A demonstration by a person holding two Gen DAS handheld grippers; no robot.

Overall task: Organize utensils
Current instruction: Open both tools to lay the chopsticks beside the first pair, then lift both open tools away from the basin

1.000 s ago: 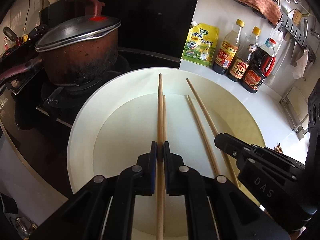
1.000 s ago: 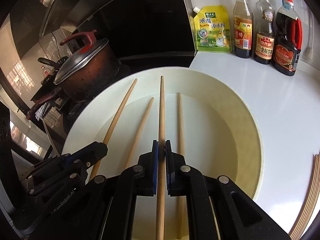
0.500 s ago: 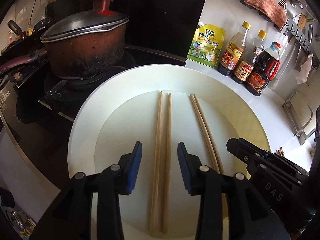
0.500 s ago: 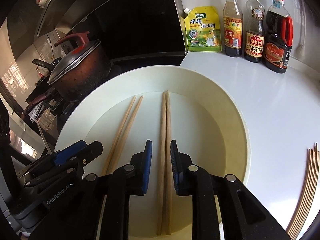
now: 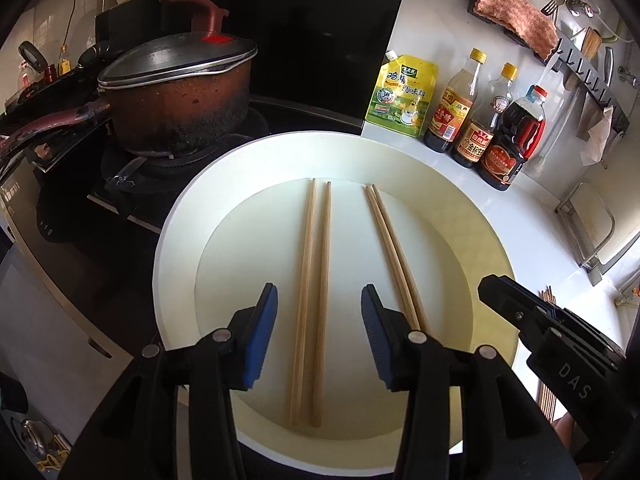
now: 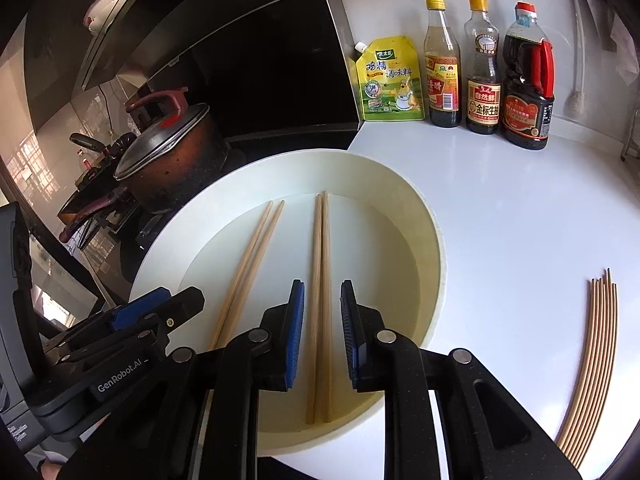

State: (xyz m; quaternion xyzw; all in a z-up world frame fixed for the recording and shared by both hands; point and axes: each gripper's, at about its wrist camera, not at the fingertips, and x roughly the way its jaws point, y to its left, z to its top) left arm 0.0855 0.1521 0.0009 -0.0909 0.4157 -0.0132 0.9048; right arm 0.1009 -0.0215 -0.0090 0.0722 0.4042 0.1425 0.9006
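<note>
Chopsticks [image 5: 310,300] now released between left claw [image 5: 319,334]

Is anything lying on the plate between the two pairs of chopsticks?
No. Between the left pair and the right pair only bare white plate shows, plainly in both wrist views.

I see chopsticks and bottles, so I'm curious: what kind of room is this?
Most likely a home kitchen. A lidded pot sits on a gas stove, sauce bottles line the white counter, and chopsticks lie in a round tray.
</note>
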